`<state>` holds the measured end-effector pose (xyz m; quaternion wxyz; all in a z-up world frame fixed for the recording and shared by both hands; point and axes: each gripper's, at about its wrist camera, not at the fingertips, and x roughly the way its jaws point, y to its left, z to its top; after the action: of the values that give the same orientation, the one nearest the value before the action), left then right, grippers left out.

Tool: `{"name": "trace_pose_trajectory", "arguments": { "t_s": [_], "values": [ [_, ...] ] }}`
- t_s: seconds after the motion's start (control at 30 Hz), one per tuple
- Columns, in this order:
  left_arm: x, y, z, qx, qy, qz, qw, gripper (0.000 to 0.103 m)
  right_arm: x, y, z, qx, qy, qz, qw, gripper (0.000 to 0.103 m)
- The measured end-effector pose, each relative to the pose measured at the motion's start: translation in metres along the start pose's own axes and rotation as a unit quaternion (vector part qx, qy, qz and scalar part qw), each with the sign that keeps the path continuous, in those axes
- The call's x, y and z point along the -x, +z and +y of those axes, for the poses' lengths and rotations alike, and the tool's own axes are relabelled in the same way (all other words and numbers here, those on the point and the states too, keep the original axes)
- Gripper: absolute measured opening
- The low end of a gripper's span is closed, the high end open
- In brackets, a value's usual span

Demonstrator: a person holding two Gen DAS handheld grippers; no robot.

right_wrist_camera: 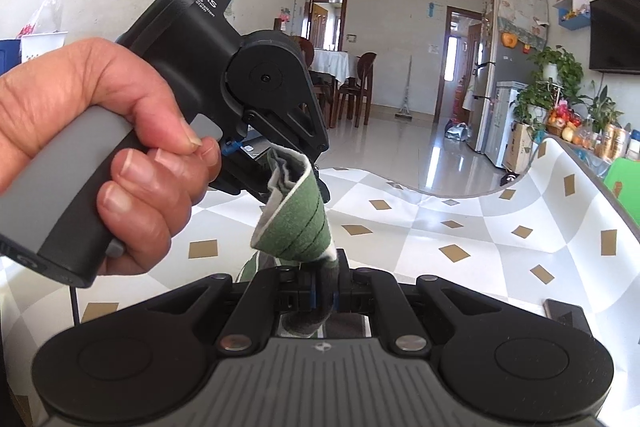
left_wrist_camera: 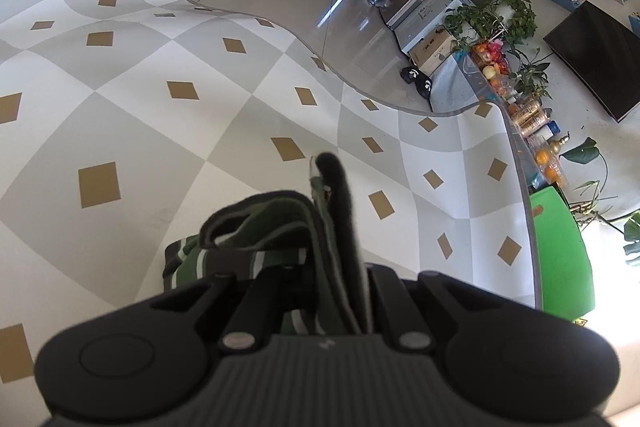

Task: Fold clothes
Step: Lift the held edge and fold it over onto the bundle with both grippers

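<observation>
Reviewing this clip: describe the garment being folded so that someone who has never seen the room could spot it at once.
Start from the table with the grey-and-white checked cloth and tan diamonds. Above it, both hand-held grippers are shut on one green garment. It is the only fabric item there, dark green with white and black stripes.

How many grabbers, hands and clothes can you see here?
Grabbers: 2, the left gripper and the right gripper
Hands: 1, the hand holding the left gripper
Clothes: 1, the green striped garment pinched by both grippers
Total: 4
</observation>
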<state>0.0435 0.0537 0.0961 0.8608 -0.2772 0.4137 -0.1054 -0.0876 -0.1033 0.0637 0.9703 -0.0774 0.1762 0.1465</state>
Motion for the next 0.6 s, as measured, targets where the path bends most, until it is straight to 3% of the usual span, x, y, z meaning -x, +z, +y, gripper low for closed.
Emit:
{"name": "trace_pose_trajectory", "arguments": {
  "t_s": [0.6],
  "values": [
    [-0.079, -0.03, -0.069, -0.049, 0.018, 0.055, 0.9971, 0.006, 0.001, -0.022, -0.065, -0.127, -0.056, 0.064, 0.988, 0.007]
  ]
}}
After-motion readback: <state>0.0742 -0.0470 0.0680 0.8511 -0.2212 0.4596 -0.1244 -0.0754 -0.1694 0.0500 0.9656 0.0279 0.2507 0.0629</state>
